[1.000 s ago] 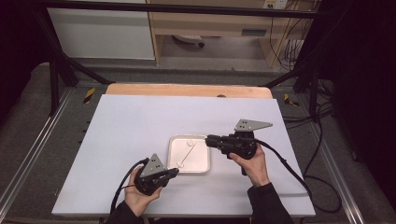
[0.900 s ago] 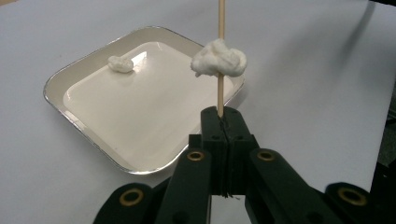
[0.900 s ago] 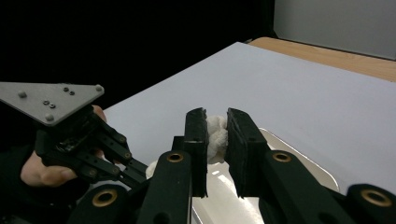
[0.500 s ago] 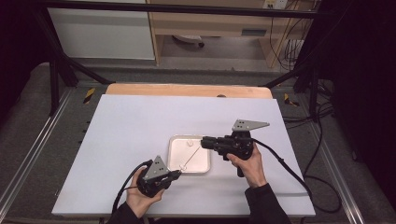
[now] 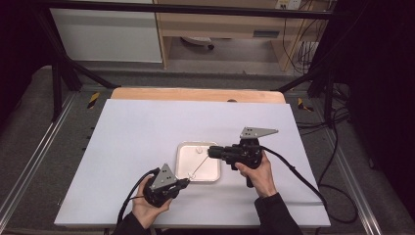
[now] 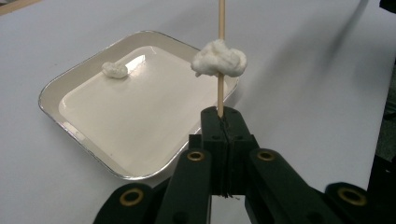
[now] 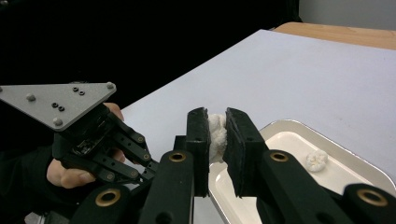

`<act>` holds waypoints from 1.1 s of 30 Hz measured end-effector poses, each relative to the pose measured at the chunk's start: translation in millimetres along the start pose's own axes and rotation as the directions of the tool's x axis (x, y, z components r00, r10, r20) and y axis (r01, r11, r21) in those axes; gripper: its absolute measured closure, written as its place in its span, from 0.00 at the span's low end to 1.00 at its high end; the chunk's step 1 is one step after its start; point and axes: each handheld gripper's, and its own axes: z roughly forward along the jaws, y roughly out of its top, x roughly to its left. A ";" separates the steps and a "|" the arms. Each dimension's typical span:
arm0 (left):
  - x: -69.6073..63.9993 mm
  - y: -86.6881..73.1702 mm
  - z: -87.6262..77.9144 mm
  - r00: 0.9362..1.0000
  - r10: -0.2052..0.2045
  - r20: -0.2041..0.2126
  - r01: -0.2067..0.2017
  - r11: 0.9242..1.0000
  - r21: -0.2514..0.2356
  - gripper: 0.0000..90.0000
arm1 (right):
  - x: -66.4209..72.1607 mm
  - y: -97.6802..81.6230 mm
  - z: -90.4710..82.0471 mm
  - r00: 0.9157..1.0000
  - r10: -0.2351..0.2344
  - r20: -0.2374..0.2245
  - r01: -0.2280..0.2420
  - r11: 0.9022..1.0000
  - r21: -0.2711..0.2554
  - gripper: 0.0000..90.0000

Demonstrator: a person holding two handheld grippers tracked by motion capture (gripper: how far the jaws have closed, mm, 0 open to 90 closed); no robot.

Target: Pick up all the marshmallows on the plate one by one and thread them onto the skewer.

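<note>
Left gripper view has the left tongs (image 6: 223,122) pressed together on a thin wooden skewer (image 6: 220,88), with a white fluffy lump (image 6: 218,59) threaded on it above the tray's edge. Right gripper view shows the right tongs (image 7: 216,135) pinching another white lump (image 7: 215,135), their jaws having just closed a little further. Beyond lies the white tray (image 5: 183,147) on the worktop (image 5: 147,127), a small white piece (image 6: 114,70) resting in it.

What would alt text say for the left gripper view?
Black tongs clamp a thin wooden skewer that rises upward, with a white fluffy lump threaded on it. Behind lies a shallow white tray on a pale table, holding a second white lump.
</note>
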 end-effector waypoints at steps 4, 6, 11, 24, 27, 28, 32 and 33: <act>-0.4 -0.1 -0.8 1.000 -0.002 -0.005 0.002 1.000 -0.010 0.99 | 0.9 -0.8 1.7 1.000 0.008 -0.014 -0.008 1.000 -0.012 0.90; -0.6 -0.3 -1.2 1.000 -0.001 -0.005 0.001 1.000 -0.014 0.99 | 1.6 -1.4 2.4 1.000 0.008 -0.015 -0.009 1.000 -0.015 0.90; -1.6 -1.1 0.8 1.000 -0.001 -0.010 0.001 1.000 -0.006 0.99 | 3.0 -4.5 5.7 1.000 0.012 -0.019 -0.012 1.000 -0.017 0.91; -1.9 -1.4 0.8 1.000 0.002 -0.012 -0.002 1.000 -0.003 0.99 | 5.9 -9.1 10.6 0.999 0.016 -0.035 -0.017 1.000 -0.026 0.91; -1.7 -2.2 1.6 1.000 0.002 -0.019 -0.002 1.000 0.000 0.99 | 6.1 -10.7 12.0 0.999 0.015 -0.030 -0.015 1.000 -0.019 0.91; -2.3 -2.3 1.6 1.000 0.003 -0.021 -0.003 1.000 -0.003 0.99 | 6.4 -11.1 12.4 0.999 0.014 -0.031 -0.015 1.000 -0.017 0.91; -3.4 -1.7 1.3 1.000 0.004 -0.022 -0.005 1.000 -0.013 0.99 | 7.4 -11.7 12.3 0.999 0.014 -0.036 -0.015 1.000 -0.024 0.91; -3.2 -1.5 1.3 1.000 0.004 -0.022 -0.004 1.000 -0.011 0.99 | 7.8 -11.8 12.3 0.999 0.014 -0.037 -0.015 1.000 -0.025 0.91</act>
